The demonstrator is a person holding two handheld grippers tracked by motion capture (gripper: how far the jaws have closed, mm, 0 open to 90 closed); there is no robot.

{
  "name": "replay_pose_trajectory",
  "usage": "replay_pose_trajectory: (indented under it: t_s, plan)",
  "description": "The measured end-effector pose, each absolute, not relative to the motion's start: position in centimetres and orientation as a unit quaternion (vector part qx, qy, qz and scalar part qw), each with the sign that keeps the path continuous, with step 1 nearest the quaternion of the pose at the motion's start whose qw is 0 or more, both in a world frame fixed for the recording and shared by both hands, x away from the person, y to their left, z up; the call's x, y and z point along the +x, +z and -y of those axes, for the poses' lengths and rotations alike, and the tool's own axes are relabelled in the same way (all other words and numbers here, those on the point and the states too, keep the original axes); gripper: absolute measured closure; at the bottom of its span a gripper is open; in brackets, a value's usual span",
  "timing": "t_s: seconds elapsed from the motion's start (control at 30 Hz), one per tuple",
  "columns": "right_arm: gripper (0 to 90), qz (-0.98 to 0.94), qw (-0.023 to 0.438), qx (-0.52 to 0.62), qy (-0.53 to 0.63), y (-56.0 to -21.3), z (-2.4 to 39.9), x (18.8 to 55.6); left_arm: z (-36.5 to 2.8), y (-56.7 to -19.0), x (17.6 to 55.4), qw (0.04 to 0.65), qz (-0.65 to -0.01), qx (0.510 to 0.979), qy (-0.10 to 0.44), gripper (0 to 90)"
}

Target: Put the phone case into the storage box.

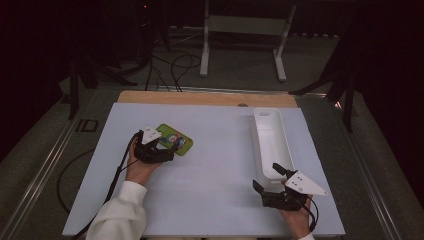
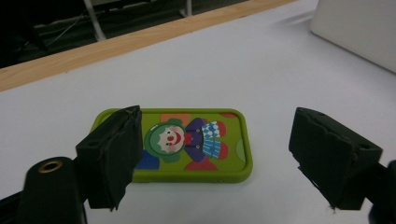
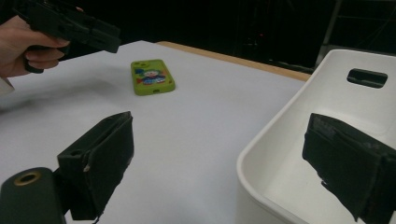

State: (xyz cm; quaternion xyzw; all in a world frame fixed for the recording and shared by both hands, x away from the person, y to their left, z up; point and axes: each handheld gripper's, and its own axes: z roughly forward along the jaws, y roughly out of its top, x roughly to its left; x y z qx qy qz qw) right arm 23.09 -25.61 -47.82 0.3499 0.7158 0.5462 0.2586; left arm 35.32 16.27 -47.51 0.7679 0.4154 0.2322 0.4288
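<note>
A green phone case (image 1: 176, 140) with a clown picture lies flat on the white table mat (image 1: 215, 175), left of centre. My left gripper (image 1: 169, 149) hovers just over its near side, and a hand holds it from below. In the left gripper view the jaws (image 2: 219, 137) stand wide apart; the left pad (image 2: 114, 154) overlaps the case's (image 2: 201, 147) left end, while the right pad is well clear of it. My right gripper (image 1: 266, 176) is open at the near end of a white bin (image 1: 256, 142), with nothing between its jaws (image 3: 219, 140).
The long white bin (image 3: 280, 123) stands empty at the right of the mat, with a handle slot in its far wall. A wooden table edge (image 1: 200, 97) runs along the back. Cables and a metal stand lie on the floor beyond.
</note>
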Motion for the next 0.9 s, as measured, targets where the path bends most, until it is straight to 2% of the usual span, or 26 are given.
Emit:
replay_pose_trajectory:
  t_s: [0.43, 0.8, 0.9]
  plan:
    - [8.9, -0.716, 0.259, 0.350, 0.546, -47.8, 25.6, 23.1, -15.6, -47.9, 36.9, 0.416, -0.417, 0.775, 0.229, 34.5]
    - [8.9, -0.716, 0.259, 0.350, 0.547, -47.8, 25.6, 23.0, -13.9, -48.4, 38.3, 0.395, -0.414, 0.797, 0.194, 55.4]
    - [8.9, -0.716, 0.258, 0.350, 0.547, -47.8, 25.6, 23.0, -13.8, -49.0, 38.7, 0.383, -0.424, 0.801, 0.179, 63.7]
